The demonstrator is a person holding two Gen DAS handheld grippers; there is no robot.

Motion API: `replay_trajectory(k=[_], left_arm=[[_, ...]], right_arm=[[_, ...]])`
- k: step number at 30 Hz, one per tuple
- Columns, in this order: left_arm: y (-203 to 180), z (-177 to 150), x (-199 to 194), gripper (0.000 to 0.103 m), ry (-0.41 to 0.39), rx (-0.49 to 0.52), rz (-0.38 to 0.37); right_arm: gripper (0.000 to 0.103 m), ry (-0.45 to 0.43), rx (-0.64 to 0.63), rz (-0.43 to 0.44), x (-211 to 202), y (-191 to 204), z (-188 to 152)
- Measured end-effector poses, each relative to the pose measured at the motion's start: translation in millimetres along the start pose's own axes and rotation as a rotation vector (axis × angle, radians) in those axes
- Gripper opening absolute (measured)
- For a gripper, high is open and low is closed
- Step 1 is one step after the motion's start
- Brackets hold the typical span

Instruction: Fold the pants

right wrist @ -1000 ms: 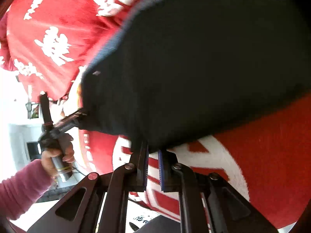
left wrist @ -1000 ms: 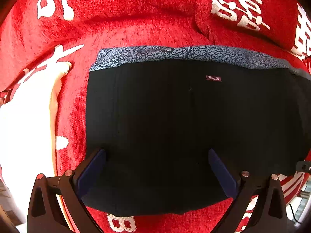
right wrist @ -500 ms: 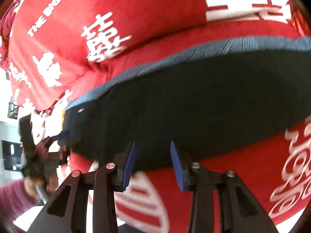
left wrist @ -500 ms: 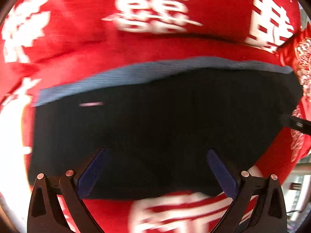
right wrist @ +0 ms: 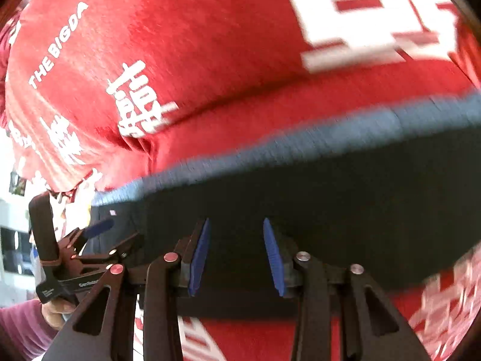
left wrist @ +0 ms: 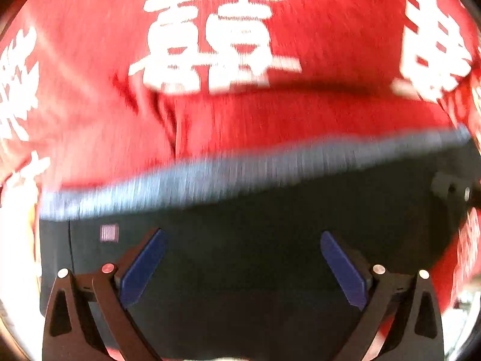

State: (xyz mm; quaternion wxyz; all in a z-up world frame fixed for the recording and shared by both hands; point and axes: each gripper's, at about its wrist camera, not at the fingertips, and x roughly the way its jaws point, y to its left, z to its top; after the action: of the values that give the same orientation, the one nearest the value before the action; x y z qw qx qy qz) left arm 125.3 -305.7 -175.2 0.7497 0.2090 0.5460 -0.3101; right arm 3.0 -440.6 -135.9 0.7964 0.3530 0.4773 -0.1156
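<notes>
The black pants (left wrist: 255,210) lie folded flat on a red blanket, their blue-grey waistband (left wrist: 210,180) along the far edge and a small label (left wrist: 108,232) at the left. My left gripper (left wrist: 243,235) hangs open above them, jaws wide apart with nothing pinched. In the right wrist view the same pants (right wrist: 345,195) fill the lower half. My right gripper (right wrist: 236,222) is open over the near part of the cloth, its blue pads (right wrist: 198,255) apart and clear of it. Both views are motion-blurred.
The red blanket (left wrist: 270,114) with large white characters covers the whole surface, creased near the middle (left wrist: 168,120). At the left of the right wrist view a hand in a pink sleeve (right wrist: 18,328) holds the left gripper's handle. Bright room background shows past the blanket's left edge.
My right gripper went from shut at the pants' near edge to open. Both views have swung, so the pants now sit lower in frame with more blanket beyond. The left gripper stayed open.
</notes>
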Motion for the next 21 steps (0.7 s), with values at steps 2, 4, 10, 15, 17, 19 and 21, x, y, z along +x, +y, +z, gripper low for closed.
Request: replay_trajectory(k=[2,4,10,15,17,19,21], left_arm=[[-6,19,19,0.103,-0.001,-0.058,0.025],[-5,25,41,0.103,0.050,-0.102,0.069],[11,23,55,0.103,0.045,-0.199,0.027],[13,26,50,0.103,0.027,-0.187,0.059],[12,29,47,0.103,0.040,-0.197,0.068],[2,30,40,0.103,0.048,-0.167,0.089],[-16,32,25,0.103,0.041,-0.105,0.106]], right_arm=[[0.041,0.007,-0.057,-0.028,16,6,19],[0.041,0.030,-0.075,-0.072,30,-1,28],[0.041,-0.031,-0.020,-0.185,33,-53,52],[0.040,-0.044,-0.022,-0.268,23,-74,62],[0.044,-0.047,0.026,-0.249,11,-81,61],[0.059,-0.055,0.052,-0.255,-6,-83,55],[0.065,-0.071,0.067,-0.278,-22,-83,45]])
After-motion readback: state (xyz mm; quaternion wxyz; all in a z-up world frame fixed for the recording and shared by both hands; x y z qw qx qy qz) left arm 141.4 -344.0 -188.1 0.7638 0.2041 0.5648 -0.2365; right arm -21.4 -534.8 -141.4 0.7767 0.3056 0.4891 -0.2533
